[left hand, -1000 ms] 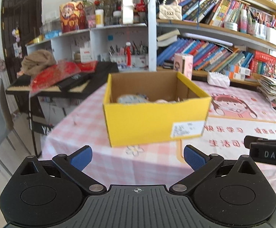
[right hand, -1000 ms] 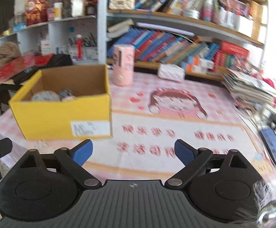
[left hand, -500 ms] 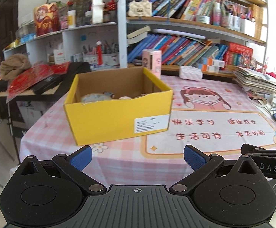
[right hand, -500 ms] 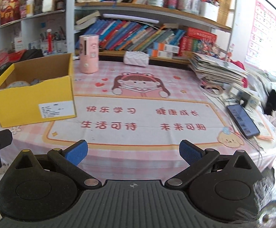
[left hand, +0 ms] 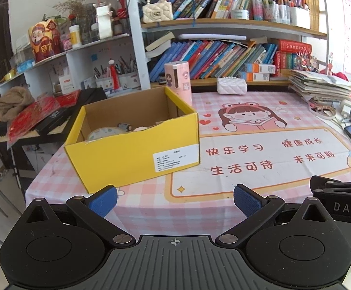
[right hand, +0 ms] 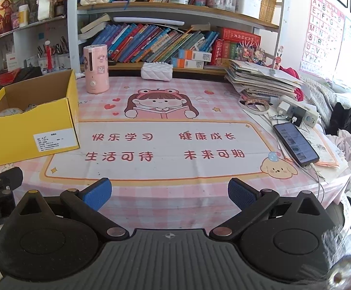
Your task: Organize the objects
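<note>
Shelves packed with books run behind the table, whose pink checked cloth carries a cartoon girl and red characters. Yellow box sits open at the table's left end, small items inside, a white label on its near wall. Paper pile lies at the far right, a phone nearer. Pink cylinder stands just behind the box. Left gripper and right gripper hover near the table's front edge, both spread wide, holding nothing.
</note>
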A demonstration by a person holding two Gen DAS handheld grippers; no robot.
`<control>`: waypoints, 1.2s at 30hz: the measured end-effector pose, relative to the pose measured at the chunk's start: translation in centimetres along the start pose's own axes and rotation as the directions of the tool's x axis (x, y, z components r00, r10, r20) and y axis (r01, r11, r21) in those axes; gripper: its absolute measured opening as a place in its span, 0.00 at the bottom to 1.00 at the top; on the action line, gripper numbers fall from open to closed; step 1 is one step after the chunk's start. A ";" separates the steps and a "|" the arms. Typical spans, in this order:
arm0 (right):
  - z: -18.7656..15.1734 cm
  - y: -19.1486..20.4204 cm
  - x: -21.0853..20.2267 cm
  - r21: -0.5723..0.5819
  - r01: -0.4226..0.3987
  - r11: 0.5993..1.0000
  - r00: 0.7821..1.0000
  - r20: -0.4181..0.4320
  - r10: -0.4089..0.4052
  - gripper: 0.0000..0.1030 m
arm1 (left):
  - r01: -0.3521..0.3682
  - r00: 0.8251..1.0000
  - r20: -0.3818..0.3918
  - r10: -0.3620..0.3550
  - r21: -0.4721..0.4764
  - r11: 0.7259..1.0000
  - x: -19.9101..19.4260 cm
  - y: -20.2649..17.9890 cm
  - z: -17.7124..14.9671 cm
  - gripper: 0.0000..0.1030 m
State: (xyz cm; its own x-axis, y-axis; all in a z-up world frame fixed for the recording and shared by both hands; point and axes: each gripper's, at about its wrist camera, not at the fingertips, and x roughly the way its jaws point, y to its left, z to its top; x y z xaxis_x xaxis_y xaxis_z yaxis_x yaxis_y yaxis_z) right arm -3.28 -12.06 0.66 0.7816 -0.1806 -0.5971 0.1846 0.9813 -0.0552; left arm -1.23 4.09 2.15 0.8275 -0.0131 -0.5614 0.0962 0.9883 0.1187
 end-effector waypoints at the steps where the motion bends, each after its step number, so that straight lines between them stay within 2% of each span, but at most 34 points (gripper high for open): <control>1: 0.0 -0.1 0.0 0.001 -0.004 1.000 1.000 -0.003 0.004 1.00 | -0.001 1.000 -0.002 0.001 0.004 1.000 0.0 -0.2 0.0 1.00; 12: -0.4 -0.7 0.0 0.002 -0.033 0.999 0.999 -0.026 0.033 1.00 | -0.013 1.000 -0.023 0.014 0.015 1.000 -0.1 -1.1 -0.2 1.00; 36: -0.8 -0.7 -0.3 0.006 -0.034 0.999 0.999 -0.034 0.034 1.00 | -0.018 0.999 -0.038 0.017 -0.008 1.000 -0.3 -0.6 -0.5 1.00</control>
State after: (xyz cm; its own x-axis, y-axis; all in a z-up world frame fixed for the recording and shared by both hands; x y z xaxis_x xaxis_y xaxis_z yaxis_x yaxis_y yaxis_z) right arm -4.12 -12.64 0.19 0.7669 -0.1444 -0.6253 0.1613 0.9865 -0.0300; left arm -1.78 3.61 1.83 0.8071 0.0100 -0.5903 0.0772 0.9895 0.1223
